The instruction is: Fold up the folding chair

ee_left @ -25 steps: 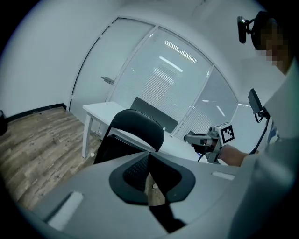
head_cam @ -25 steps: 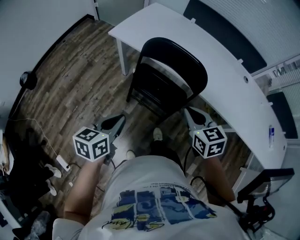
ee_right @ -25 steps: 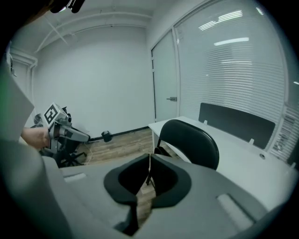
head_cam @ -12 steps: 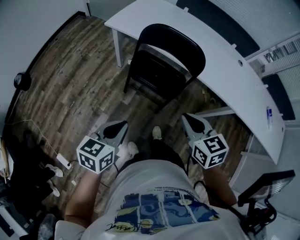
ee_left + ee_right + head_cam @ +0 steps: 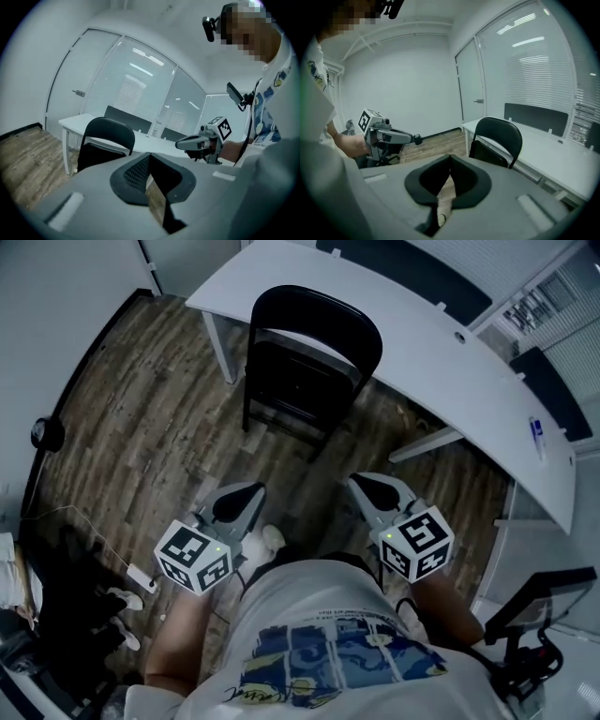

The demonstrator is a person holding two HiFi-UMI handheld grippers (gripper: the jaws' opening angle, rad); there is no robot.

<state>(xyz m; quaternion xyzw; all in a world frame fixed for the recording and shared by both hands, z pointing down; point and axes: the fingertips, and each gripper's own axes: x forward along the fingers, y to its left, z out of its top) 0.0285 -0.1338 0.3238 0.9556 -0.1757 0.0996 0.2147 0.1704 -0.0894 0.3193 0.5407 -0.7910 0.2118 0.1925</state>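
Wood-plank flooring runs under a long white desk, and glass panels with blinds stand behind the desk. The folding chair stands on its legs at the desk's near edge, its curved black backrest on the side facing the person. How far its seat is tipped up cannot be told.

The chair is ahead of both tools and well apart from them, roughly between the lines they point along. The left gripper has its jaws pressed together with nothing between them. From this tool the chair lies ahead and off to the left. The right gripper is likewise clenched and empty, and from it the chair lies ahead and to the right, with a door farther back.

Each tool appears in the other's camera, held out level with its marker cube on top. Between and just behind the two tools is the person's light shoe. Behind the left tool, a cable trails to dark equipment on the floor.
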